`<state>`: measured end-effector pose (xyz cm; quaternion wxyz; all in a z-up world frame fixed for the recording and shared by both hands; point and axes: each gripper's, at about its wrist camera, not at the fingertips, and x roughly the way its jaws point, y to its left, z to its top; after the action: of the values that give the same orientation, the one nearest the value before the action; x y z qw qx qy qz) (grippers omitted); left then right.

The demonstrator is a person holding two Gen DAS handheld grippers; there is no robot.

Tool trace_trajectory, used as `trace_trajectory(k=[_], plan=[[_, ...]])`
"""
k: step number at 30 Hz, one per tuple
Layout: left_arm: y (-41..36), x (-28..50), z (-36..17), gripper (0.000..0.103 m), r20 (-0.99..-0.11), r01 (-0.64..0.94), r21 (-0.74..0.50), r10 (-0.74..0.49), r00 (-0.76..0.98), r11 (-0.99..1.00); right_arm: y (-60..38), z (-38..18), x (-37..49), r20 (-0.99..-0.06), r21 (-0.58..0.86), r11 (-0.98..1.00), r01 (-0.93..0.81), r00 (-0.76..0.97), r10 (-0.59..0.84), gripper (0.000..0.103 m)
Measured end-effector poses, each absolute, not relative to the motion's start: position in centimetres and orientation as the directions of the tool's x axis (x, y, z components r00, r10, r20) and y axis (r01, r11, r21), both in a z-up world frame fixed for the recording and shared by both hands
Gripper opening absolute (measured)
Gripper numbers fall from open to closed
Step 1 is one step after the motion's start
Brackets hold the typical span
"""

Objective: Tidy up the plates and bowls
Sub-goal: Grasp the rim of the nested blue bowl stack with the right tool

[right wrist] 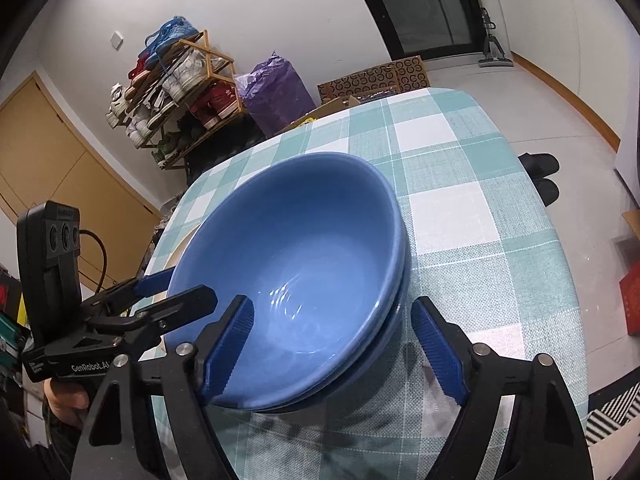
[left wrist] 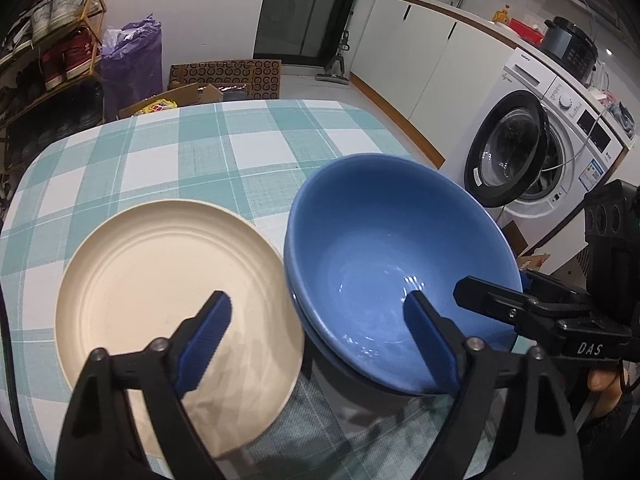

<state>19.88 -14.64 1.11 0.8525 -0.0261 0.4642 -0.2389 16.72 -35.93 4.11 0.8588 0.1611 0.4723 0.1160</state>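
Observation:
Two blue bowls (left wrist: 384, 248) are nested one in the other on the checked tablecloth (left wrist: 192, 152), touching a cream plate (left wrist: 160, 280) on their left. My left gripper (left wrist: 322, 338) is open astride the bowls' left wall, with one finger over the plate and the other inside the top bowl. From the right, my right gripper (left wrist: 492, 282) reaches over the opposite rim. In the right wrist view the bowls (right wrist: 304, 248) fill the middle. The right gripper (right wrist: 334, 350) is open, one finger inside the bowl and one outside its wall. The left gripper (right wrist: 188, 284) straddles the far-left rim.
The table's far half (right wrist: 460, 148) holds nothing. Beyond the right edge is a washing machine (left wrist: 532, 152) with its door open. A shoe rack (right wrist: 172, 92), a purple bag (right wrist: 276, 92) and cardboard boxes (left wrist: 224, 76) stand behind the table. Black slippers (right wrist: 540, 176) lie on the floor.

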Motion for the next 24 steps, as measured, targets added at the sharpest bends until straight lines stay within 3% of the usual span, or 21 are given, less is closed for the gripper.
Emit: trace_trajectory(k=[5,8,15,24], plan=[[-14.6,20.1,0.7,0.073,-0.785,0.369,-0.292,-0.442,0.434,0.882,-36.1,4.2,16.5,-0.769,0.395,0.918,-0.043,0.532,0.356,0.073],[-14.5,20.2,0.5,0.06,-0.787,0.358,-0.312,-0.451,0.422,0.88,-36.1,4.2,16.4,-0.766,0.401,0.915,-0.04,0.533,0.359,0.067],[-15.0,20.0,0.3,0.043,-0.784,0.371,-0.333,-0.473,0.402,0.867,-36.2,4.4,16.1,-0.768,0.39,0.921,-0.022,0.544,0.338,0.057],[-15.4,19.8,0.5,0.039,-0.791,0.376,-0.309,-0.455,0.409,0.874,-36.4,4.5,15.7,-0.769,0.365,0.931,-0.028,0.555,0.318,0.051]])
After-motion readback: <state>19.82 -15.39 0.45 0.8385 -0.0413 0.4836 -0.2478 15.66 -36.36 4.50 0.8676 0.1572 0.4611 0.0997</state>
